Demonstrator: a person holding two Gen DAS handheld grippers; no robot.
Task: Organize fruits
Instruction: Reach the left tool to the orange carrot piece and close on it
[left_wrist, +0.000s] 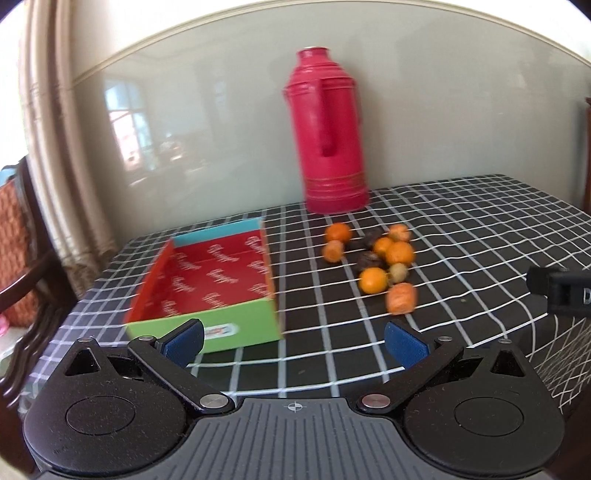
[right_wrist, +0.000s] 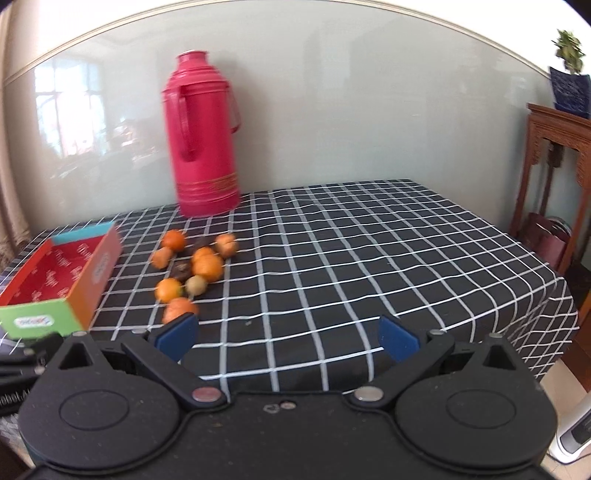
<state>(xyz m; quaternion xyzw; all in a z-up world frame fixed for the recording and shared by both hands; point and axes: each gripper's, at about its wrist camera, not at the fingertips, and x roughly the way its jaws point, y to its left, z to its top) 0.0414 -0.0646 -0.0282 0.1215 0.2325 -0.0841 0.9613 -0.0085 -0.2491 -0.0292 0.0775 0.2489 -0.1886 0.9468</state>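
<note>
**Operator:** Reporting gripper state first. Left gripper (left_wrist: 293, 341): jaws spread wide, blue pads (left_wrist: 184, 339) well apart, nothing between them. Right gripper (right_wrist: 288, 338): same condition, jaws apart, nothing held.

**Checker:** Location of the fruit relative to each tool?

**Operator:** Fruit cluster (left_wrist: 376, 254) lies on the checked tablecloth (left_wrist: 461, 229), ahead of the left gripper and offset toward its right finger. It is not between the pads. In the right wrist view the same cluster (right_wrist: 195, 269) sits ahead and to the left; the nearest orange piece (right_wrist: 179, 308) appears just above the left pad, partly hidden by it. Contact cannot be determined.

**Checker:** Composition of the cluster?

**Operator:** Several round orange fruits, one small greenish-brown fruit (left_wrist: 399, 271), two dark brown items (left_wrist: 369, 260). Blur prevents closer identification.

**Checker:** Container?

**Operator:** Open cardboard box (left_wrist: 207, 284), red printed interior, green front wall, blue far wall. It stands left of the fruit, apart from it, and holds no fruit. In the left wrist view its green wall is directly beyond the left pad. In the right wrist view the box (right_wrist: 59, 280) is at the far left.

**Checker:** Other items?

**Operator:** Red thermos (left_wrist: 328, 136) upright behind the fruit, against the wall.
</note>
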